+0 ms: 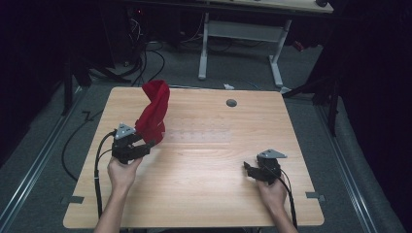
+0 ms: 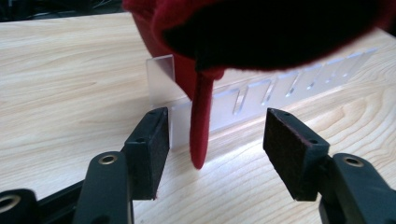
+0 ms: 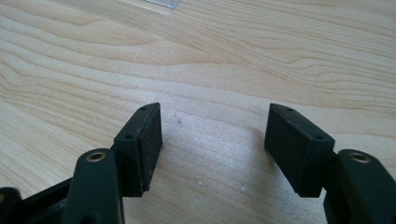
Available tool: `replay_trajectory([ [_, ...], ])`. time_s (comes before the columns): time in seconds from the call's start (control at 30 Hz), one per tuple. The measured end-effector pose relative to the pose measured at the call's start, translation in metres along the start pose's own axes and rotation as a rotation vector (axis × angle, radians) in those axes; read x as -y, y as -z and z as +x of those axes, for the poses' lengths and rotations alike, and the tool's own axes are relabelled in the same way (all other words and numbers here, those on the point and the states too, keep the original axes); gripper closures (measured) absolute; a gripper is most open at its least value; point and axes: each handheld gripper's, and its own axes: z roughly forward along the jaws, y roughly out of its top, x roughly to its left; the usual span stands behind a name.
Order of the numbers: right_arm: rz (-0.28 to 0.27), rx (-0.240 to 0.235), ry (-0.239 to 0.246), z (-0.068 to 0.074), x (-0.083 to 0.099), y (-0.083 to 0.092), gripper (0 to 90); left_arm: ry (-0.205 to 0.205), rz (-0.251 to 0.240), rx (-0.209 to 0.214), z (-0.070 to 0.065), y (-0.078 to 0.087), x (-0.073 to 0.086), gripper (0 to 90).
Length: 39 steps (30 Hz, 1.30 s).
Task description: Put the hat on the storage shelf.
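— Red cloth (image 1: 153, 112) stands bunched up in the upper left part of the high view, draped over the left end of a clear plastic rack (image 1: 199, 136) that lies across the middle of the table (image 1: 204, 194). Where is it from the left claw (image 1: 149, 145)?

— Just past the tips. In the high view the left claw sits right below and a little left of the cloth's lower edge, pointing toward the right of the frame. In the left gripper view the cloth (image 2: 261, 32) fills the top of the frame, and one thin red flap hangs down from it into the gap between the two pads.

— Is it clamped on that flap?

— No. The jaws stand apart, and the flap hangs nearer the left pad (image 2: 156, 149) with a clear gap to the right pad. I cannot tell if it brushes the left one. Nothing is pressed.

— And the rack in that view?

— The rack (image 2: 261, 95) runs behind the flap, from the centre toward the upper right, slotted along its length, standing on the table.

— The other claw?

— The right claw (image 1: 248, 170) rests low at the lower right of the high view, well apart from the cloth. In the right gripper view its jaws are spread wide with bare wood (image 3: 196, 70) between them, and a corner of clear plastic (image 3: 163, 3) shows at the top edge.
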Motion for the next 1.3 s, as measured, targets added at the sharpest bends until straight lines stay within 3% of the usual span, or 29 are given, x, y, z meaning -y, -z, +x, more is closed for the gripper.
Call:
replay_trajectory([
  [0.37, 0.000, -0.001, -0.001, 0.000, 0.000, 0.000, 37.0, 0.008, 0.000, 0.010, -0.002, 0.018, 0.005, 39.6],
  [0.77, -0.001, -0.001, 0.001, 0.000, 0.000, 0.000, 37.0, 0.023, 0.007, 0.029, -0.009, 0.038, 0.022, 38.7],
  [1.03, -0.001, 0.000, 0.001, 0.000, 0.000, 0.000, 37.0, 0.039, 0.030, 0.058, -0.016, 0.042, 0.039, 38.3],
  [1.3, -0.001, -0.001, 0.001, 0.000, 0.000, 0.000, 36.9, 0.018, 0.077, 0.077, -0.024, 0.037, 0.062, 37.5],
])
